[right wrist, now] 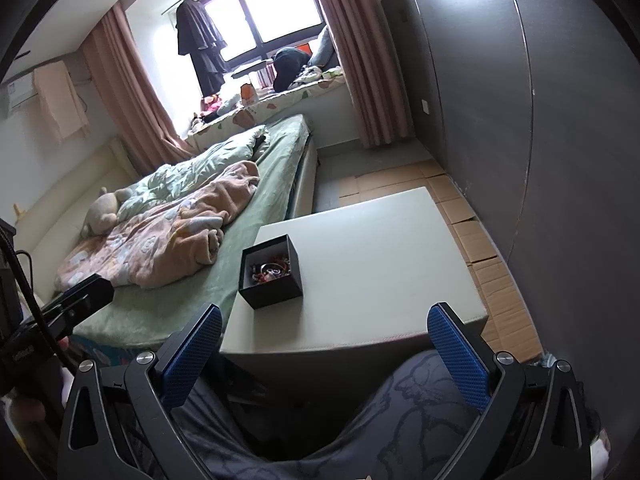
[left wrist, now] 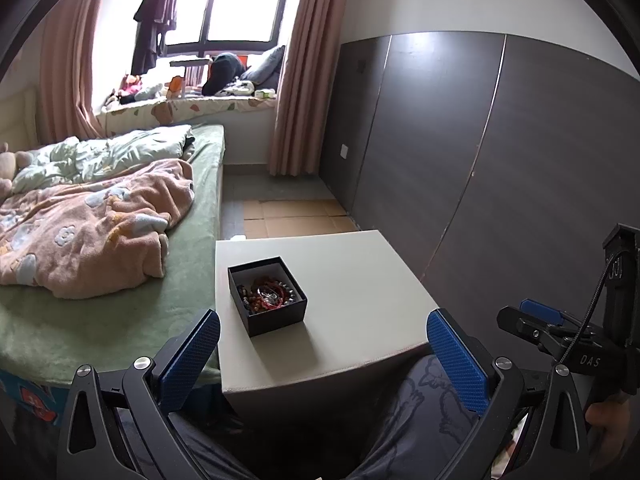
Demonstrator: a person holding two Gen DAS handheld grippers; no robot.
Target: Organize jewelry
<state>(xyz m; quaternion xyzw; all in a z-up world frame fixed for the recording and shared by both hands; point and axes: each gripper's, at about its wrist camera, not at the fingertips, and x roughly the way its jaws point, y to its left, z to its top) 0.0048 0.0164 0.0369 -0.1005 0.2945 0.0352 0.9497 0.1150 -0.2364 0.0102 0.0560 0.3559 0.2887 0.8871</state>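
I see one bed (left wrist: 120, 280) running along the left, one pale square table (left wrist: 340, 280) pushed against its side, and one small black box (left wrist: 267, 295) on that table, open on top and holding a tangle of jewelry (left wrist: 268, 294) whose pieces I cannot count. The box sits in the table's near left quarter, close to the edge that meets the bed, and the rest of the tabletop to its right and behind it is bare up to the far and right edges; beyond the right edge lies cardboard (right wrist: 480, 232) on the floor, then dark wall panels (left wrist: 500, 160). My left gripper (left wrist: 322, 360) hangs released, blue fingers spread wide and holding nothing, short of the near table edge with the box ahead and slightly left. My right gripper (right wrist: 324, 354) is likewise released and empty, the box ahead and left of centre.
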